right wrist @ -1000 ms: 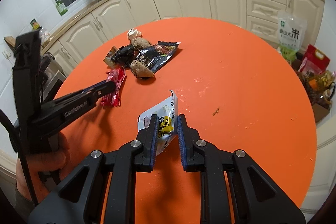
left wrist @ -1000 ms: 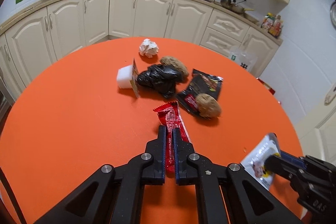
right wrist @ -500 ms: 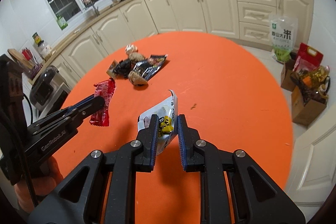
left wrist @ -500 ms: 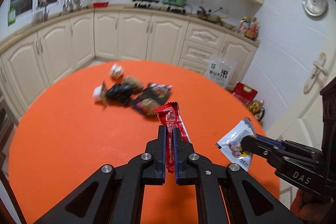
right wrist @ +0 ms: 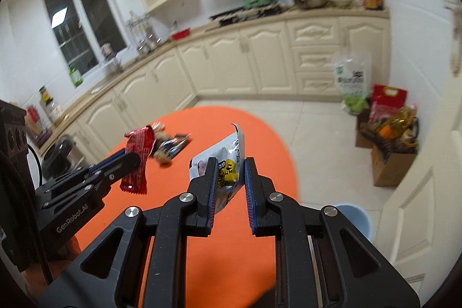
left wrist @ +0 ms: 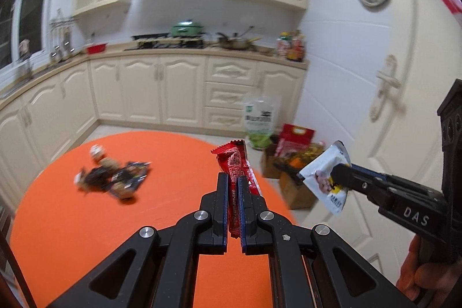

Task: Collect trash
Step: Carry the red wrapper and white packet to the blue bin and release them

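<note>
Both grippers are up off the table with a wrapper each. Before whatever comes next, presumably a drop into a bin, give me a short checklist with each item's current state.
1. Left gripper shut on the red wrapper: ok.
2. Right gripper shut on the white packet: ok; held crumpled between the pads.
3. Both wrappers clear of the orange table: ok.
4. Wrappers clear of each other: ok, a gap shows in both views.
5. Drop target in sight: cannot tell; a pale blue round container shows on the floor by the table in the right wrist view, contents hidden.
6. Trash pile left on the table: not ok, still to collect.
</note>
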The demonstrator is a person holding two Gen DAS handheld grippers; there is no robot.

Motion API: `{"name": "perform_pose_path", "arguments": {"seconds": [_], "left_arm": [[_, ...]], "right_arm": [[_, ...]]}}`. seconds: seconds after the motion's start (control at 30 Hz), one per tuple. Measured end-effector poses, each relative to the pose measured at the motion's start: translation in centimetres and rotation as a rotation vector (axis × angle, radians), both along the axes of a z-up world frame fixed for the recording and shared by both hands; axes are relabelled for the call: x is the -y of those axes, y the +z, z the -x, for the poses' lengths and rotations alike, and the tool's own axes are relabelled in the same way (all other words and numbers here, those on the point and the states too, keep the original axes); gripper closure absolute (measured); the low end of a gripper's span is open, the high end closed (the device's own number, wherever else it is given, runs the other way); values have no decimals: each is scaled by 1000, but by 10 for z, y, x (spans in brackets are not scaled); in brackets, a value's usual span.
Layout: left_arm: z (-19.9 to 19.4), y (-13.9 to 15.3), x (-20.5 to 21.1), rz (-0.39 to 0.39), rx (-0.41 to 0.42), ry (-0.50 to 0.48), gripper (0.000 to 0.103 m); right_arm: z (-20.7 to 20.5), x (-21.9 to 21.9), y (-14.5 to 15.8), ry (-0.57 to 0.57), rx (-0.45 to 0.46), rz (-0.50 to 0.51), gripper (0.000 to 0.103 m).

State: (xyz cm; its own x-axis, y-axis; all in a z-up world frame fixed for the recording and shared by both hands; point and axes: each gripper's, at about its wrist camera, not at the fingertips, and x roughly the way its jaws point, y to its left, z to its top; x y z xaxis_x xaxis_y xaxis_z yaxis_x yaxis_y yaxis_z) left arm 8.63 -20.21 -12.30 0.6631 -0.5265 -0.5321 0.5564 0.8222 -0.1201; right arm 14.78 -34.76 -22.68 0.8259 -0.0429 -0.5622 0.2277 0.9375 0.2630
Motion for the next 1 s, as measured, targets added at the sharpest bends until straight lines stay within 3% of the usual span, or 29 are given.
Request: {"name": "perform_pose_path", "arguments": {"seconds": [0.3, 0.57, 0.77, 1.0], "left_arm": [[6, -3, 81, 6, -14, -140, 101], [-17, -32, 149, -43, -71, -224, 101], [-53, -85, 206, -137, -184, -255, 101], [-102, -143, 269, -229, -296, -260, 101]], "right_arm": [[61, 78, 2, -187, 8, -2, 86], [90, 143, -21, -296, -27, -29, 86], [82, 197, -79, -331, -126, -112, 86], [53, 255, -170, -330, -254, -247, 86]]}}
